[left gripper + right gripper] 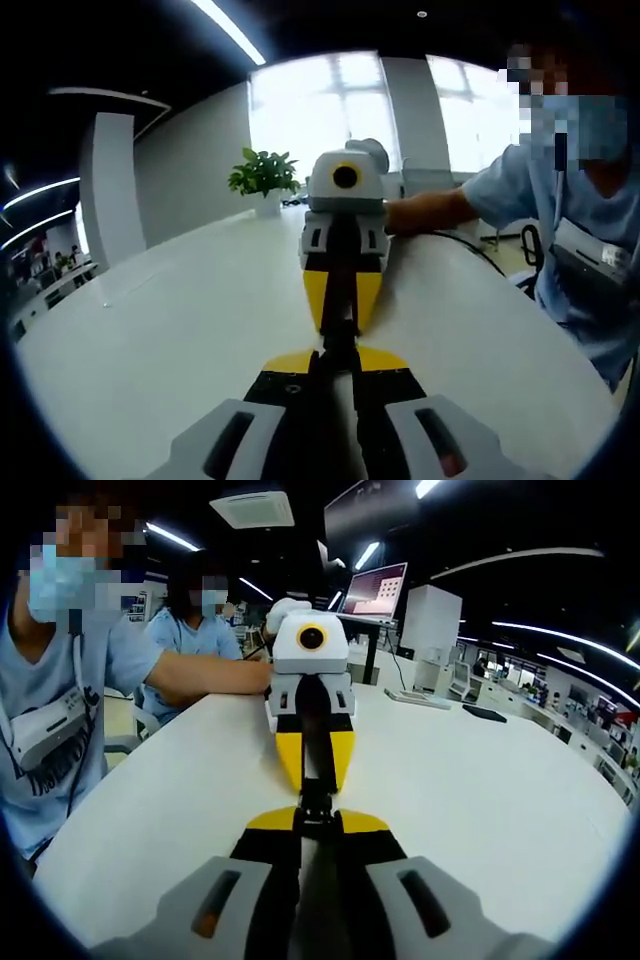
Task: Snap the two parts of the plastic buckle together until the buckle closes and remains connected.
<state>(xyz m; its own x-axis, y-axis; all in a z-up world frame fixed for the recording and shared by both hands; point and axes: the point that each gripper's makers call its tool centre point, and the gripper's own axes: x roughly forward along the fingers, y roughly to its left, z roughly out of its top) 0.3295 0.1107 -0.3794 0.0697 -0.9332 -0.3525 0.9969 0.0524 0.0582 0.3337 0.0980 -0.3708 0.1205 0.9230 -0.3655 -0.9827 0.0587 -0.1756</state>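
1. Two hand-held grippers meet tip to tip over a white table (150, 340); in the left gripper view the left gripper (338, 352) rises from the near edge with its yellow-tipped jaws drawn together around a slim black piece; the right gripper (341, 325) faces it from the far side.
2. The black plastic buckle (340, 335) sits at the centre of the scene, between the two sets of jaw tips and above the tabletop; each gripper is clamped on one end of it; whether the two halves are fully latched cannot be told from these pictures.
3. In the right gripper view the right gripper (316, 820) comes up from the near edge, jaws pressed close on the buckle (315, 802); the left gripper (314, 788) points back at it from the far side, its yellow tips touching the same black piece.
4. A person in a light blue shirt (575, 215) sits at the right of the left gripper view, one forearm reaching to the far gripper; a second seated person (195, 625) is farther back in the right gripper view.
5. A potted green plant (263, 175) stands at the far end of the table before bright windows; a lit monitor (375, 590) glows in the far background of the right gripper view.
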